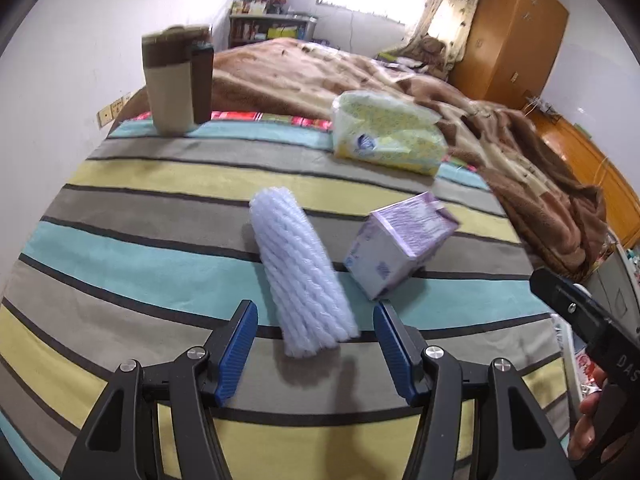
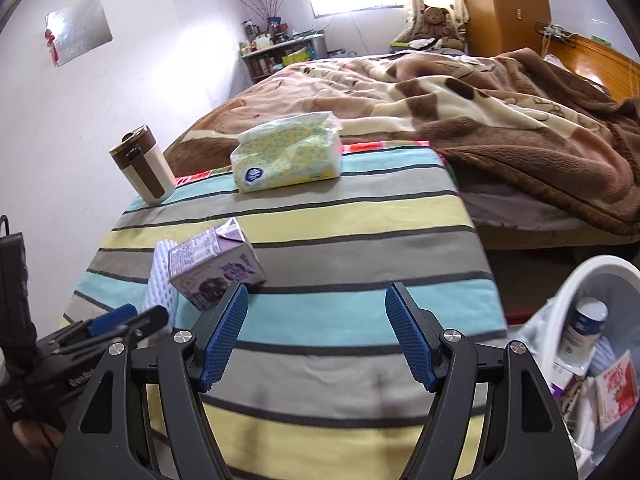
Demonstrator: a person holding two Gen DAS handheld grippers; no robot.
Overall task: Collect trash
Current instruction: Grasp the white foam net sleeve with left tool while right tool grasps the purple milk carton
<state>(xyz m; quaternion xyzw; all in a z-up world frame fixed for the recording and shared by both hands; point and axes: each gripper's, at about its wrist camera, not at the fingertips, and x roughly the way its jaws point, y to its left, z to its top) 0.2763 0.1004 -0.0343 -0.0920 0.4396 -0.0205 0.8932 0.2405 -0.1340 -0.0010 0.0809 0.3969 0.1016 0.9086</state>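
A white foam net sleeve (image 1: 302, 272) lies on the striped cloth (image 1: 160, 248), its near end between my open left gripper's (image 1: 316, 316) blue pads. A purple drink carton (image 1: 396, 244) lies tipped just right of it; it also shows in the right wrist view (image 2: 212, 268), with the sleeve (image 2: 160, 280) behind it. My right gripper (image 2: 316, 304) is open and empty above the cloth (image 2: 340, 240), its left pad next to the carton. A white trash bin (image 2: 576, 280) with a bottle and wrappers stands at the right.
A beige and brown tumbler (image 1: 176, 84) stands at the cloth's far left, a yellow tissue pack (image 1: 384, 132) at the far middle. A brown blanket (image 2: 480, 120) covers the bed beyond. A wooden wardrobe (image 1: 516, 36) stands at the back right.
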